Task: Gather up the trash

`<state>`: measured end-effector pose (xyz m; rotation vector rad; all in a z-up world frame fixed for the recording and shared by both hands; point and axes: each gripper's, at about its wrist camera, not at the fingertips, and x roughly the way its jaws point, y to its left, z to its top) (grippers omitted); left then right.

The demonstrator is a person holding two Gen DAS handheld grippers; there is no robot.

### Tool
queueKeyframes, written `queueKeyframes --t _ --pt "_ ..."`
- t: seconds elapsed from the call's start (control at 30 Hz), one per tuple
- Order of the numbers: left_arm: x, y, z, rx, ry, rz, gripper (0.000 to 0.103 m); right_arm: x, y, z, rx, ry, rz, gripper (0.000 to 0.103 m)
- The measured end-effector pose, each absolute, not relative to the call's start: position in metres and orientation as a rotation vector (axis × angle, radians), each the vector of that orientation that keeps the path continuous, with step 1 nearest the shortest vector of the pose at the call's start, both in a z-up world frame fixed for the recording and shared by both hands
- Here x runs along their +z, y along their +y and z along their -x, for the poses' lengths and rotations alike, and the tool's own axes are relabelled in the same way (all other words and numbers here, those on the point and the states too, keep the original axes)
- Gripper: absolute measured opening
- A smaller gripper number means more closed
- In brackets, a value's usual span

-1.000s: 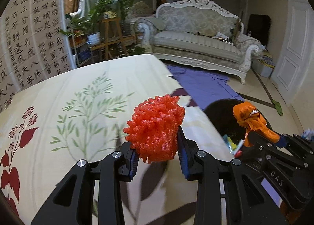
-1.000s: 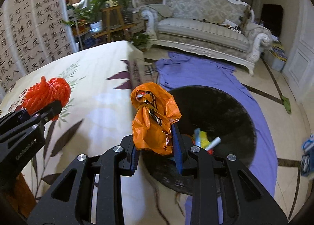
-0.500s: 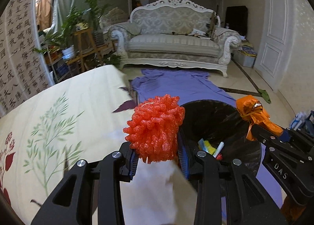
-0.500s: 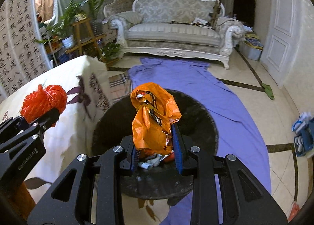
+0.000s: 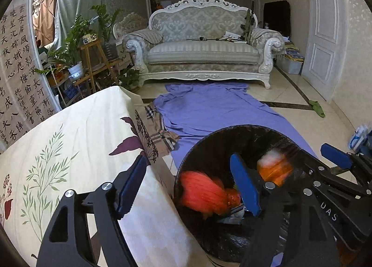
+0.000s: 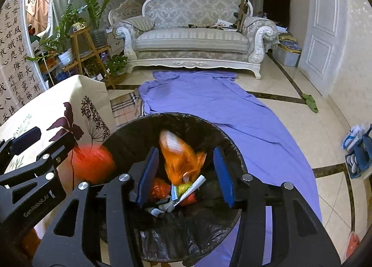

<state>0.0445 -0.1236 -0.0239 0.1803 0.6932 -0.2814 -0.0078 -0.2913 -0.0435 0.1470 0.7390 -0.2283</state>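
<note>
Both hand-held grippers, left (image 5: 188, 185) & right (image 6: 186, 174), just opened wide over the lined trash bin (image 6: 223, 136); red foam net (image 5: 202, 192) & orange bag (image 6: 183, 160) are seen blurred, released, inside bin.

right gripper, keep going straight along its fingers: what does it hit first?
Likely the orange plastic bag, blurred and loose between the open fingers of the right gripper, whose jaws have just been opening. Past it, the litter heaped in the black-lined trash bin. Depth is hard to judge.
</note>
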Motion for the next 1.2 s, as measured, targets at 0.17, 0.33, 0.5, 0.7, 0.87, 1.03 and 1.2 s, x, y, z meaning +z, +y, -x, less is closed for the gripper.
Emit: queueKeyframes --t 0.17,0.33,0.5,0.7,0.87,1.03,1.2 --pt "-0.023 -0.125 -0.044 -0.274 0.698 -0.177 0.077 -0.040 -0.291 0.010 -0.245 0.729 -0.143 0.051" --pt "-0.018 -0.121 -0.038 -0.266 0.690 -0.173 0.079 -0.033 -0.291 0.016 -0.254 0.715 -0.143 0.054" --pt "-0.012 -0.113 -0.029 -0.264 0.690 -0.158 0.080 -0.026 -0.288 0.026 -0.264 0.701 -0.131 0.060" --pt "-0.007 -0.103 -0.014 -0.231 0.677 -0.162 0.082 -0.020 -0.280 0.038 -0.254 0.690 -0.127 0.061" --pt "-0.004 -0.094 -0.003 -0.231 0.671 -0.149 0.083 -0.011 -0.273 0.048 -0.242 0.673 -0.117 0.061" --pt "0.000 -0.086 0.005 -0.233 0.671 -0.130 0.083 -0.004 -0.267 0.057 -0.240 0.654 -0.109 0.061" --pt "0.003 -0.079 0.010 -0.230 0.665 -0.117 0.083 0.000 -0.263 0.063 -0.238 0.643 -0.101 0.062"
